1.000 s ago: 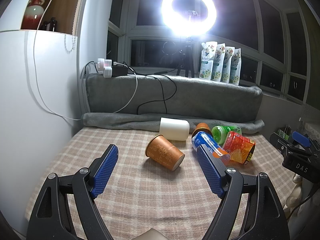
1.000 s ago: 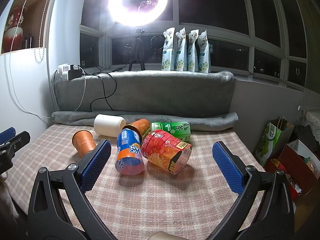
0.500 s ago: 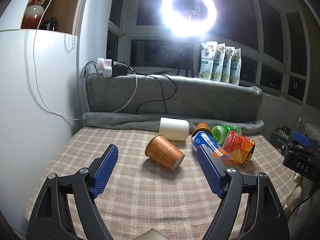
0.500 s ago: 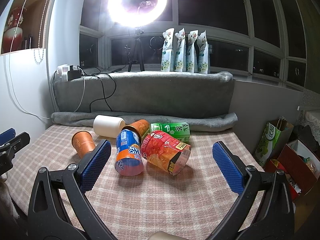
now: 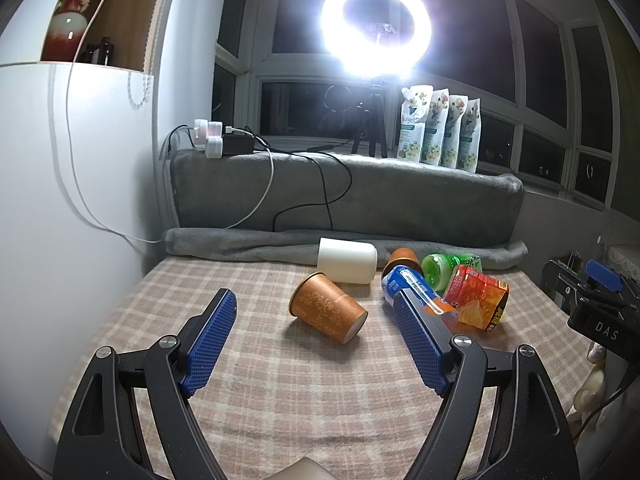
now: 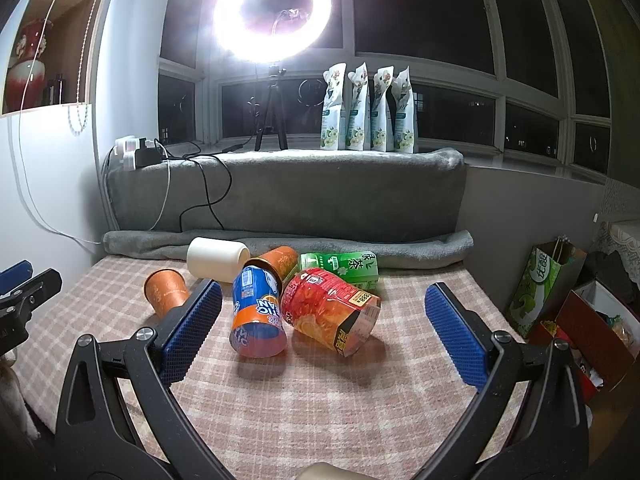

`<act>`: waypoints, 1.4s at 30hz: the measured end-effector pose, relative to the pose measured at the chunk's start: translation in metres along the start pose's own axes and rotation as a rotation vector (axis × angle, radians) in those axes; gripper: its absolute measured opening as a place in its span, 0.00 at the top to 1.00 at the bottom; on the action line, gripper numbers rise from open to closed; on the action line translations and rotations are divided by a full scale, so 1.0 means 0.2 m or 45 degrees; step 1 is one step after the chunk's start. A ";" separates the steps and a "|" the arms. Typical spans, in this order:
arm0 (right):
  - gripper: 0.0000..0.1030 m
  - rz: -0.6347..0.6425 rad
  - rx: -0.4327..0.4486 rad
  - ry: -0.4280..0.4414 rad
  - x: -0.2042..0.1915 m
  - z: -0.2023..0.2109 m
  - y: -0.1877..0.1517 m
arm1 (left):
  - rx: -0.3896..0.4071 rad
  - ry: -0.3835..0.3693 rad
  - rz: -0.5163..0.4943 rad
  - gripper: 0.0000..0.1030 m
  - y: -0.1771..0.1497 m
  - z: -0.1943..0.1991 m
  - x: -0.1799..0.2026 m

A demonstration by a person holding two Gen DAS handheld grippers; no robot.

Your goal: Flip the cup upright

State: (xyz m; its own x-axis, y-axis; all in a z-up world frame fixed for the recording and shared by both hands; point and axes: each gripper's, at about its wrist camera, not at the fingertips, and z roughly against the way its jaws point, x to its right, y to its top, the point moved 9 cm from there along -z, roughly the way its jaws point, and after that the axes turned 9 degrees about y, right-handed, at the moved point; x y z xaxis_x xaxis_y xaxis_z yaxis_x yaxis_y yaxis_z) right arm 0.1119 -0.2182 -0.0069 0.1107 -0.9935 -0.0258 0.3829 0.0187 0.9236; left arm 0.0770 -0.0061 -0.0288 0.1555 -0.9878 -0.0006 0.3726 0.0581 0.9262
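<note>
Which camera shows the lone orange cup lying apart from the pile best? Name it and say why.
The left wrist view. The orange cup lies whole on its side between that gripper's open fingers, nothing covering it. In the right wrist view the same cup sits far left, smaller, with a blue finger pad covering its lower end.

cups [image 5: 327, 312] lying on cloth [image 5: 256, 384], blanket [image 5: 344, 196] behind

A ring light [image 5: 376, 26] glares against dark windows [image 6: 432, 12].
</note>
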 end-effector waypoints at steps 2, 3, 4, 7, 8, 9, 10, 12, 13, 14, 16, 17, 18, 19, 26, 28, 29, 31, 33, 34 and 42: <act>0.00 0.001 0.000 0.000 0.00 0.00 0.00 | 0.000 0.001 -0.002 0.21 0.00 0.00 0.00; 0.00 0.003 0.000 0.000 0.00 0.00 0.00 | -0.001 0.001 -0.001 0.21 0.00 0.00 0.00; 0.00 0.000 0.000 0.000 0.00 0.00 0.00 | -0.002 0.000 0.000 0.21 0.00 0.00 0.00; 0.00 0.002 -0.002 0.003 0.00 0.00 0.00 | -0.002 0.000 -0.001 0.21 0.00 0.00 0.00; 0.00 0.005 -0.004 0.006 0.00 -0.01 0.01 | -0.004 -0.001 -0.001 0.21 0.00 0.00 0.01; 0.00 0.007 -0.007 0.010 -0.01 -0.02 0.01 | -0.007 -0.003 -0.001 0.21 0.00 -0.01 0.01; 0.00 0.013 -0.020 0.028 -0.02 -0.04 0.02 | -0.010 -0.004 -0.001 0.21 0.00 -0.01 0.02; 0.00 0.028 -0.036 0.056 -0.03 -0.08 0.02 | -0.019 -0.006 -0.003 0.21 -0.01 -0.03 0.02; 0.00 0.028 -0.036 0.056 -0.03 -0.08 0.02 | -0.023 -0.007 -0.005 0.21 -0.01 -0.03 0.02; 0.00 0.045 -0.046 0.087 -0.05 -0.10 0.03 | -0.028 -0.006 -0.008 0.21 -0.01 -0.04 0.02; 0.00 0.079 -0.069 0.130 -0.08 -0.15 0.04 | -0.037 -0.001 -0.010 0.21 -0.03 -0.05 0.03; 0.00 0.103 -0.084 0.156 -0.10 -0.18 0.05 | -0.043 -0.001 -0.009 0.21 -0.03 -0.06 0.02; 0.00 0.121 -0.095 0.178 -0.12 -0.21 0.05 | -0.052 -0.004 -0.009 0.21 -0.04 -0.07 0.01; 0.00 0.144 -0.112 0.205 -0.15 -0.24 0.05 | -0.061 -0.005 -0.009 0.21 -0.04 -0.08 0.01; 0.00 0.283 -0.230 0.381 -0.30 -0.48 0.09 | -0.096 0.013 0.005 0.21 -0.07 -0.12 -0.05; 0.00 0.389 -0.308 0.471 -0.39 -0.60 0.08 | -0.109 0.018 0.016 0.21 -0.08 -0.14 -0.08; 0.00 0.389 -0.308 0.471 -0.39 -0.60 0.08 | -0.116 0.019 0.020 0.21 -0.09 -0.14 -0.09; 0.00 0.479 -0.392 0.531 -0.46 -0.73 0.08 | -0.131 0.020 0.027 0.21 -0.10 -0.15 -0.10; 0.00 0.514 -0.448 0.571 -0.50 -0.82 0.08 | -0.138 0.030 0.031 0.21 -0.11 -0.16 -0.13; 0.00 0.546 -0.490 0.591 -0.53 -0.88 0.08 | -0.143 0.034 0.032 0.21 -0.11 -0.17 -0.14; 0.00 0.762 -0.694 0.656 -0.66 -1.21 0.01 | -0.179 0.092 0.058 0.21 -0.14 -0.23 -0.24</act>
State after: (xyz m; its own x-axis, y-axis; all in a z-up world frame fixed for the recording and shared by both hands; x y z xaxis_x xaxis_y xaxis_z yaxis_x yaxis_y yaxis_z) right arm 0.3203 -0.0601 -0.0950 0.7664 -0.6334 0.1070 0.4917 0.6856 0.5368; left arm 0.1016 0.0461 -0.0716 0.2389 -0.9710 0.0086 0.4871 0.1275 0.8640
